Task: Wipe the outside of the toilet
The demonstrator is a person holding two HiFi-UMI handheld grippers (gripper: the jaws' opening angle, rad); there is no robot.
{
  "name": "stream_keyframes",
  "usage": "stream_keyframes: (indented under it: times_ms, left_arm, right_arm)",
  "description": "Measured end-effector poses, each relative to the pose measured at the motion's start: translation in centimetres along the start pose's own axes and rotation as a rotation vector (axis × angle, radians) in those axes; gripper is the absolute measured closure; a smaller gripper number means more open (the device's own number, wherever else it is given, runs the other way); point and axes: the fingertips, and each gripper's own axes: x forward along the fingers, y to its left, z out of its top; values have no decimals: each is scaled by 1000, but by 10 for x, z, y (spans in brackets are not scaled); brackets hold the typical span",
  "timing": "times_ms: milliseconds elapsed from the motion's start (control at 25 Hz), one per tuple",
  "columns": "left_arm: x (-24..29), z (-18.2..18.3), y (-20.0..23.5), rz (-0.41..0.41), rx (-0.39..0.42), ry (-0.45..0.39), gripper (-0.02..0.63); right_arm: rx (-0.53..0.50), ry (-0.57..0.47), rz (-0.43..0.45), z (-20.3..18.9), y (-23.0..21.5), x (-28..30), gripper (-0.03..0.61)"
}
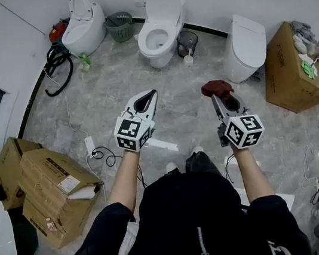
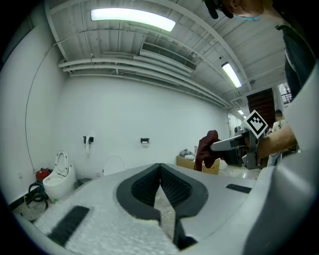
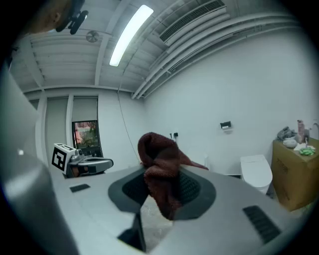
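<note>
In the head view, a white toilet [image 1: 159, 33] with its lid up stands by the far wall, straight ahead of both grippers. A second open toilet [image 1: 82, 28] is at the back left, and a closed one [image 1: 246, 46] is at the right. My right gripper [image 1: 221, 96] is shut on a dark red cloth [image 1: 216, 87], which drapes over the jaw tips [image 3: 160, 169]. My left gripper [image 1: 150, 96] is shut with nothing in it, its tips meeting [image 2: 160, 166]. Both are held up at mid-room, well short of any toilet.
Cardboard boxes [image 1: 48, 185] lie at the left and another box [image 1: 289, 69] stands at the right. A green basket [image 1: 120, 26], a black bin [image 1: 186, 43], a coiled black hose [image 1: 56, 68] and a green bottle [image 1: 84, 61] stand near the toilets. Cables [image 1: 100, 155] trail across the floor.
</note>
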Motion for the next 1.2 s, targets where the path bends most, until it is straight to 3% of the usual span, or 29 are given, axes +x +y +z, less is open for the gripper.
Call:
stream_keyframes:
  times_ms: [480,1200]
  left_arm:
    - [49,5,13,2,-15,-5,614]
    - [203,23,108,85,-25,29,614]
  right_arm:
    - [13,7,25,8,-33,30,460]
    - [15,29,149,51,-130,204,459]
